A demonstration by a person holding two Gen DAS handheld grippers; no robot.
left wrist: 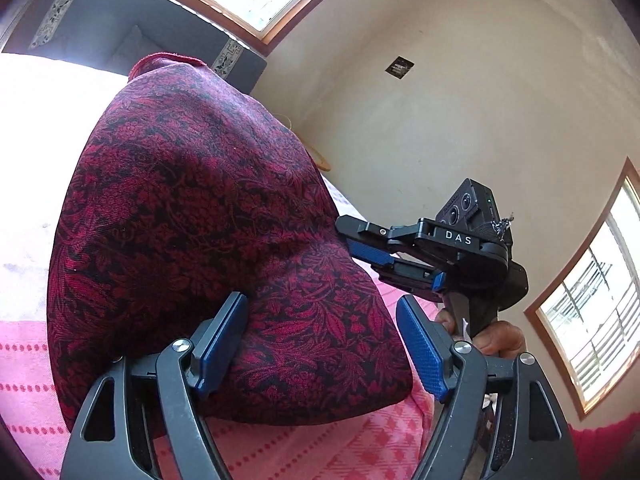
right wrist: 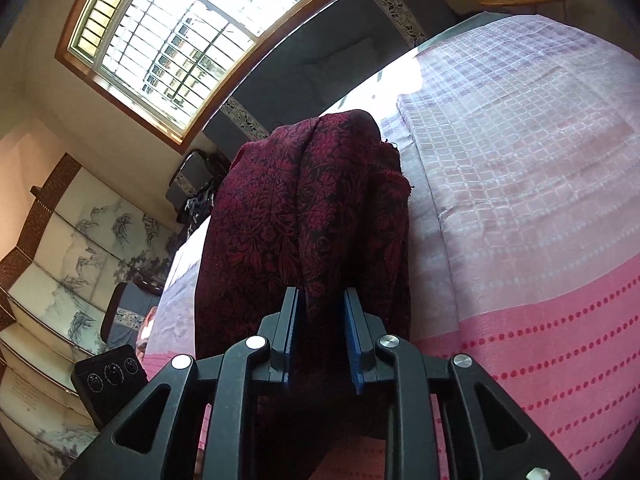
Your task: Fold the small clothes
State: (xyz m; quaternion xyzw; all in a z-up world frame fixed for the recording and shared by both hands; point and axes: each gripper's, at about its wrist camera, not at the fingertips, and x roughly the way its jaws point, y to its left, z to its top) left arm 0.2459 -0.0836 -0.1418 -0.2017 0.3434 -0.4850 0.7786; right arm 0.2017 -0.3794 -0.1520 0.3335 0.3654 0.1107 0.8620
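Two tools work one garment here. We see the dark red flowered garment (left wrist: pixel 208 240) lying on the bed (right wrist: pixel 520 240), over a pink and lilac checked bedspread (right wrist: pixel 540 340), bunched up into a hump and not flat.

Left tool (left wrist: pixel 324 348): jaws wide, one blue pad against the near edge of the cloth, the other standing free to the right. We read it as not gripping, only placed at the near edge, perhaps to take hold or to steady the cloth.

Right tool (right wrist: pixel 320 336): jaws narrow, with a ridge of the garment running between the two blue pads. From the right wrist view the cloth fills the gap, so we judge it pinched, though how firmly we cannot tell. In the left wrist view the same tool (left wrist: pixel 376 256) comes in from the right side of the garment, the person's hand (left wrist: pixel 496 336) on its grip.

Judgement: the hump is likely a layer lifted at the right so it can be carried over, with the left tool near to keep the rest from dragging. Fold not yet laid flat.

Risk: loose knit may slip from a narrow pinch.
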